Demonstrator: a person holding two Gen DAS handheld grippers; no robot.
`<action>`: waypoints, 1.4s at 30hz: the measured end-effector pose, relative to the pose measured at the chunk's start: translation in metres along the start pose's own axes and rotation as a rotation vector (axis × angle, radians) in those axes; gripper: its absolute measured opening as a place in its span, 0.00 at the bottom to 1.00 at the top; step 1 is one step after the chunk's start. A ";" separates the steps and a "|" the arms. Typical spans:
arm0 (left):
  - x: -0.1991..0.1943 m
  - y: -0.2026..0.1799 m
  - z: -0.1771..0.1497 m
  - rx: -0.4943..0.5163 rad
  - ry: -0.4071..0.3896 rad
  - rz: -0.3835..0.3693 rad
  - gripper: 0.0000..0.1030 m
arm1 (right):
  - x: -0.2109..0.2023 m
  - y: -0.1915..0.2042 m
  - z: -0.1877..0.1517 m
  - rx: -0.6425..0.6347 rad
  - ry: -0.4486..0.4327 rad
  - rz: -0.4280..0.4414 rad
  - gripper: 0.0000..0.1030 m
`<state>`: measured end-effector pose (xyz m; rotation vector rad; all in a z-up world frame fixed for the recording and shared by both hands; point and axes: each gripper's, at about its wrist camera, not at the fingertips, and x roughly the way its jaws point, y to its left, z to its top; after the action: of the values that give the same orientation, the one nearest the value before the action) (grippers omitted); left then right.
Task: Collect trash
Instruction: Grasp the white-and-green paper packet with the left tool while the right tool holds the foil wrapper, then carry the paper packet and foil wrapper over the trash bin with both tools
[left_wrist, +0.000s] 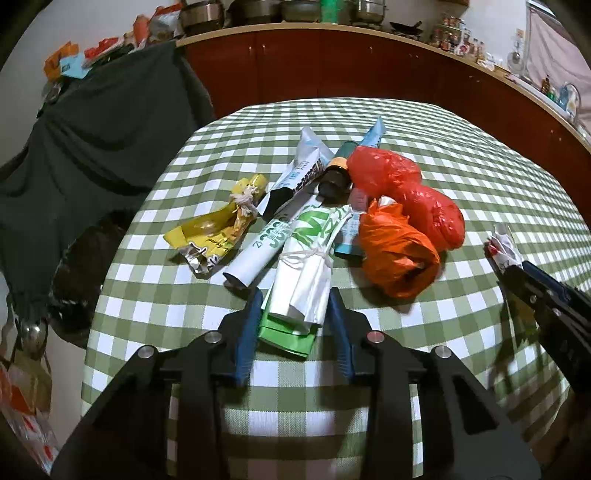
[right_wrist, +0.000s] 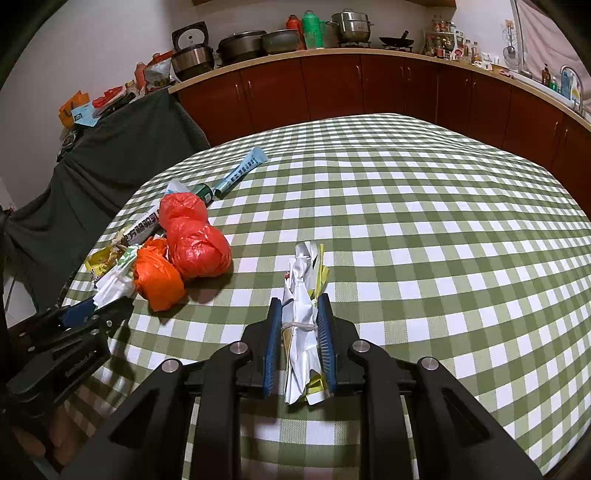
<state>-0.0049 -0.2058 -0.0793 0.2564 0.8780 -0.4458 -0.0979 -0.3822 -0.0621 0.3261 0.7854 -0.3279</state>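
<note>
- Trash lies heaped on the green-and-white checked tablecloth, toward the left side of the table as the right wrist view shows it; the right half of the cloth is bare checks
- The left gripper has its blue-padded fingers on either side of a white and green paper bundle tied with string; the jaws stand narrow around the bundle's near end, pads touching or almost touching it, and I cannot tell whether they are pressing it
- The right gripper holds a crumpled white and yellow paper bundle bound with a rubber band; its jaws are closed narrow on that bundle, which lies lengthwise between the fingers and pokes out past the tips
- Just beside the left gripper's bundle lies a white tube with green lettering; left of it, a yellow foil wrapper knotted with string
- An orange plastic bag sits balled up touching a red plastic bag; both rest on the right edge of the heap
- A dark bottle with an orange band lies behind them, and a light blue sachet points away at the far end
- Red-brown kitchen cabinets curve behind the table, with pots on the counter
</note>
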 end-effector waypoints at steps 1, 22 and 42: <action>0.000 0.000 -0.001 0.005 -0.003 -0.001 0.33 | 0.000 0.000 0.000 -0.001 0.000 0.000 0.20; -0.048 0.074 -0.008 -0.118 -0.100 0.137 0.33 | -0.014 0.062 0.011 -0.107 -0.059 0.111 0.20; -0.063 0.230 -0.012 -0.355 -0.147 0.447 0.33 | 0.013 0.245 0.052 -0.353 -0.100 0.417 0.20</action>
<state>0.0612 0.0184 -0.0291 0.0858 0.7140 0.1082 0.0420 -0.1841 0.0028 0.1330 0.6437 0.1855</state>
